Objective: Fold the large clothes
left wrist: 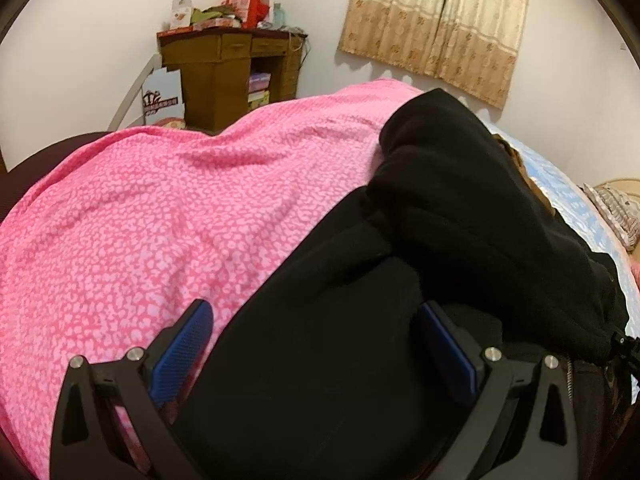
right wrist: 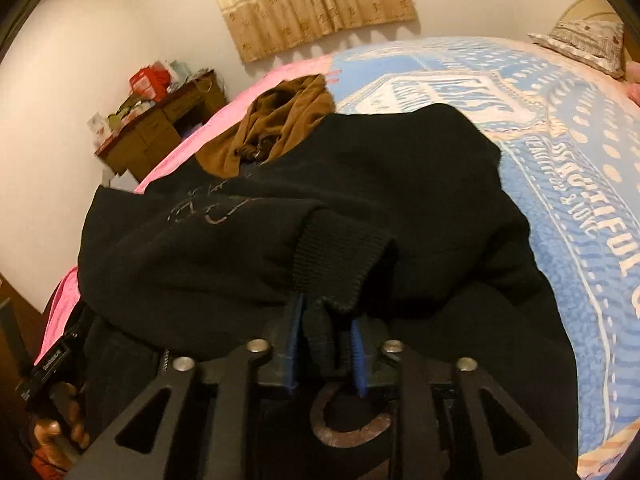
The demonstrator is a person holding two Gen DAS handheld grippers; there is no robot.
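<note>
Black sweatshirt (right wrist: 360, 184) heaped on bed directly ahead of both tools. Right gripper (right wrist: 326, 344) pinches ribbed cuff (right wrist: 340, 256), bite shallow: cuff may slip free. Left gripper (left wrist: 316, 344) wide, straddling fabric, gripping nothing.

Two garments lie on the bed: one black sweatshirt (right wrist: 320, 200) right at the fingers (right wrist: 294, 336), and one brown garment (right wrist: 288, 116) beyond it. Farther off I count one pillow (right wrist: 588, 44), one curtain (right wrist: 312, 0) and one cluttered counter (right wrist: 160, 128).
</note>
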